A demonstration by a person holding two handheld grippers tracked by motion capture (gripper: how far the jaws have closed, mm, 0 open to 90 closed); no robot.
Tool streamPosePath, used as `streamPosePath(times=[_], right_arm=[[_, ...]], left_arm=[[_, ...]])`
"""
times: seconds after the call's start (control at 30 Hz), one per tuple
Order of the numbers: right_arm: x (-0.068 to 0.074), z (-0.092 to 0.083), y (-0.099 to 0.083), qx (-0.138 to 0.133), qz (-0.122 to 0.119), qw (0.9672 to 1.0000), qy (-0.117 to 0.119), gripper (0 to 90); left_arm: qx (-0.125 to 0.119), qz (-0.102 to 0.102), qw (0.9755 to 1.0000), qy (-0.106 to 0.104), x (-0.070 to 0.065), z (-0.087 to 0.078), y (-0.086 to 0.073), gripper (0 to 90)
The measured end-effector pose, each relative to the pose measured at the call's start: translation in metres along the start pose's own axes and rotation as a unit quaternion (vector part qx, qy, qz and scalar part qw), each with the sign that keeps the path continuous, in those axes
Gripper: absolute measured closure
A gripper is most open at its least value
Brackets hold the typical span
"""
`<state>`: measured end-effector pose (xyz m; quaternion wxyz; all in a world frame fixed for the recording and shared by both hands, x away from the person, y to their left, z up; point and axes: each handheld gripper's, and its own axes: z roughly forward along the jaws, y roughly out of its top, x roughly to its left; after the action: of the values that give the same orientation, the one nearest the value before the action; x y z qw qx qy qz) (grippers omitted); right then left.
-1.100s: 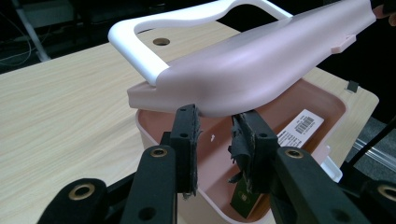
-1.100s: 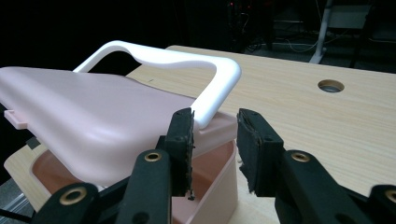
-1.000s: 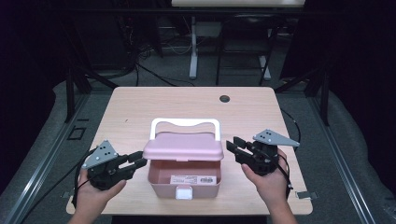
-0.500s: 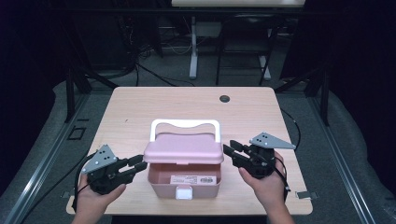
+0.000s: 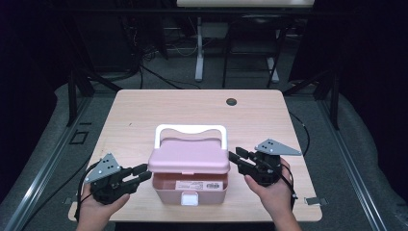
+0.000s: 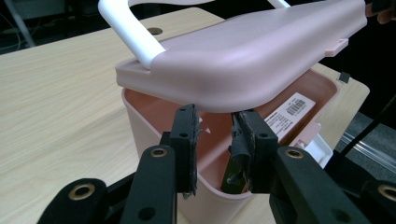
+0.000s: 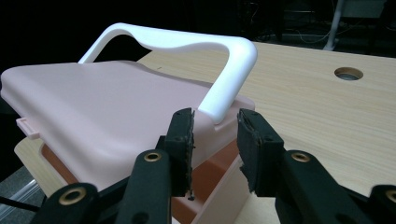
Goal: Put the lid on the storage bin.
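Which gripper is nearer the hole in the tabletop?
Right. The right gripper sits at the pink box's right side, below the hole; the left gripper is across the box, farther.

Pink box (image 5: 190,185) and lid (image 5: 189,156), white handle (image 5: 190,129), black grippers, pale wood-grain table (image 5: 144,110).

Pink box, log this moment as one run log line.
pink box: lid raised, tilted | left claw: open beside box | right claw: open beside lid | table: box near front edge
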<state>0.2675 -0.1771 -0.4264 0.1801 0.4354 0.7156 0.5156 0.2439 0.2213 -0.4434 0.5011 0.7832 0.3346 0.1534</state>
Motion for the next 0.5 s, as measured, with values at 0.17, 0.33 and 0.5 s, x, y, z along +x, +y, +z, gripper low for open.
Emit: streamPosePath(times=[0.17, 0.33, 0.5], right_arm=[[-0.001, 0.001, -0.002, 0.002, 0.001, 1.0000, 0.000, 64.9], [-0.002, 0.001, -0.002, 0.003, 0.003, 1.0000, -0.001, 64.7], [-0.004, 0.002, -0.003, 0.001, 0.005, 1.0000, -0.005, 64.7]], left_arm=[[0.003, -0.003, 1.0000, -0.003, -0.001, 0.001, -0.006, 70.0], [0.002, -0.006, 1.0000, -0.007, 0.000, 0.002, -0.011, 70.0], [0.010, -0.003, 0.9999, -0.010, 0.000, 0.003, -0.015, 70.3]])
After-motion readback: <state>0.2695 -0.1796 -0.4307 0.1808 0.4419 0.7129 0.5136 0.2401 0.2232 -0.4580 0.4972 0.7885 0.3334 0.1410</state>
